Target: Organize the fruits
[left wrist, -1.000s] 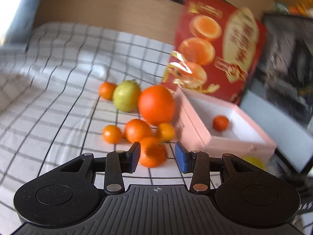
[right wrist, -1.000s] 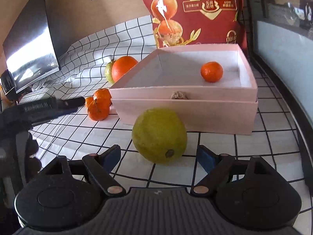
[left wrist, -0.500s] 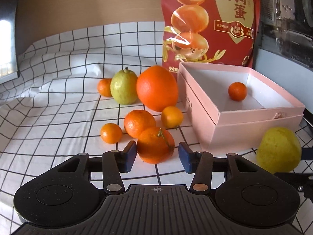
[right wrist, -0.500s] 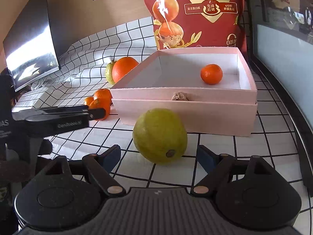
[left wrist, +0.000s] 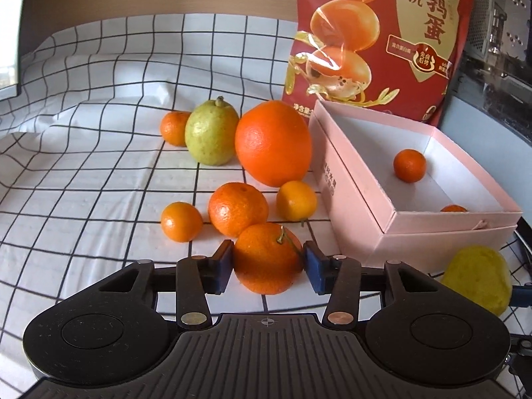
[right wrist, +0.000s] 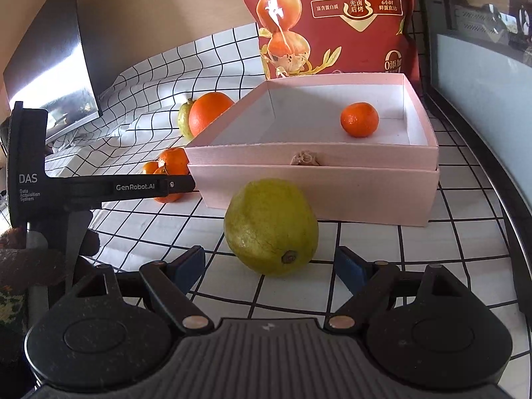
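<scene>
My left gripper has its blue pads against both sides of a stemmed tangerine on the checked cloth. Behind it lie several small tangerines, a big orange and a green pear. The pink box to the right holds a tangerine; a second one peeks over its wall. My right gripper is open around a yellow-green pear, its pads apart from the fruit. That pear shows at the left view's right edge.
A red snack bag stands behind the box. A dark monitor stands at the left on the cloth. The left gripper's body reaches in from the left in the right wrist view. A dark ledge borders the right side.
My left gripper moved forward and closed its pads onto the stemmed tangerine. My right gripper edged slightly closer to the yellow-green pear and stayed open.
</scene>
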{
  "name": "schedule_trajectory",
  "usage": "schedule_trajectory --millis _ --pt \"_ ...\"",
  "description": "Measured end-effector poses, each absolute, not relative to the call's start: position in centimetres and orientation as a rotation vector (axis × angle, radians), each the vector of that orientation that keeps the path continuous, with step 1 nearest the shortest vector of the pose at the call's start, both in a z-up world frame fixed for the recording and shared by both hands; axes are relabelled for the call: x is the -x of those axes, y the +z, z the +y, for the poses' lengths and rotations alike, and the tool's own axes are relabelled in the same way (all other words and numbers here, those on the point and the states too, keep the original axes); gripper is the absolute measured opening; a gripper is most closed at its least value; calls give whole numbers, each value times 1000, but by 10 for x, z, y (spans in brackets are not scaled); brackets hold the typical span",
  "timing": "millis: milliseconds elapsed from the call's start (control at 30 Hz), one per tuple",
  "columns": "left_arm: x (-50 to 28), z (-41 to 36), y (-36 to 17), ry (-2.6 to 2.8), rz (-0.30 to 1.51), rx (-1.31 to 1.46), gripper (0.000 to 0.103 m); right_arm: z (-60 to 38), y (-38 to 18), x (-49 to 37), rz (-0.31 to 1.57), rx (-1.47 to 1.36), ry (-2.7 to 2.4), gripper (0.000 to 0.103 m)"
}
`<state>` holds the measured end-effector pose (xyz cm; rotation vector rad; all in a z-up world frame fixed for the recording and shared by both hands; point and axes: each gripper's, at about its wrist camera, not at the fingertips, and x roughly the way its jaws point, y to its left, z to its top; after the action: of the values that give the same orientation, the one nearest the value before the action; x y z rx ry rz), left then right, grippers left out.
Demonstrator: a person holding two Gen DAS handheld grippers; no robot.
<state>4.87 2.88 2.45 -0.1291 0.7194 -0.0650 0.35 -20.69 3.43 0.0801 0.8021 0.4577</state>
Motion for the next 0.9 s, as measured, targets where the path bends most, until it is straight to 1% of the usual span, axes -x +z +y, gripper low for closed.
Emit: schedule_trajectory --millis 200,367,467,633,667,833,900 --pt "-4 35 35 -145 667 197 50 -209 35 -2 788 -90 458 86" --pt "33 20 32 -232 656 186 50 -212 35 -2 784 -111 465 86" --pt "40 10 26 -230 689 137 50 -215 33 -4 790 -139 445 88" --pt "41 5 26 -206 689 111 50 -214 31 -5 801 -137 437 90" --pt "40 5 26 -206 690 108 50 -212 31 -5 804 -124 436 90" --pt "41 6 25 -205 685 110 50 -203 30 -9 829 -69 465 102" --pt "42 8 25 -208 684 118 50 -199 29 -9 837 -52 471 103"
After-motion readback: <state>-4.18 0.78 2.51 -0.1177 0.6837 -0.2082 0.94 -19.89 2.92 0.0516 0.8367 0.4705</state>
